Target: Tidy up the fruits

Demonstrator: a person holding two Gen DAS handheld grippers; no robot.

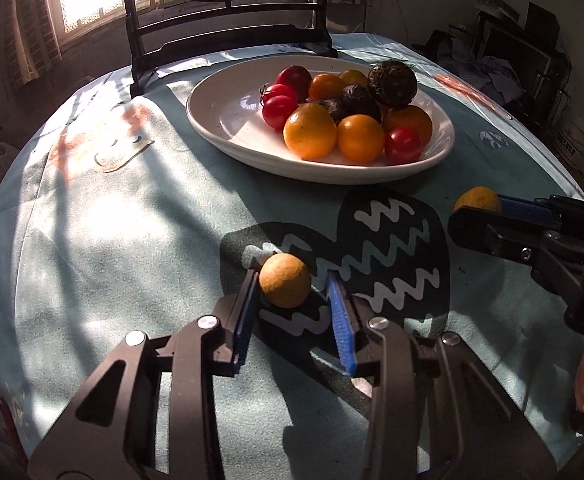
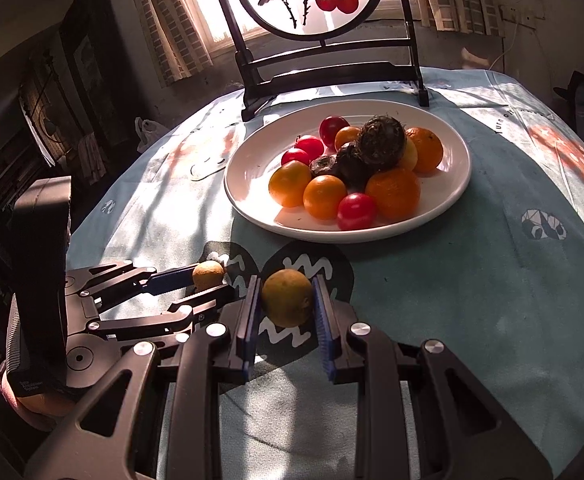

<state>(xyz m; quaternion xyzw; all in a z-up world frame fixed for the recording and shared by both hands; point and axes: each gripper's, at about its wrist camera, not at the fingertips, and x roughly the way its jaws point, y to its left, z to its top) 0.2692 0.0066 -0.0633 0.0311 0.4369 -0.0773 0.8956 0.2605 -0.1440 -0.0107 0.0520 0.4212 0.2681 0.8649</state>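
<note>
Left gripper, bottom centre of the left wrist view: blue pads set around a small round tan-brown rough-skinned fruit. Left pad touches it; a slight gap shows at the right pad, so jaws partly open, grip not firm.

Right gripper, lower centre of its own view: pads closed against both sides of a dull yellow-green round fruit, held above or on the pale blue printed cloth-covered surface; cannot tell which.

Both fruits look light and firm, with a thin matt rind that is not slippery. Best taken across the widest part; gentle squeeze, since the skin may bruise.

Farther, upper centre: white oval ceramic plate heaped with oranges, red cherry tomatoes and dark fruits.

Writing: small print on the left gripper's housing and on the cloth, unreadable.
</note>
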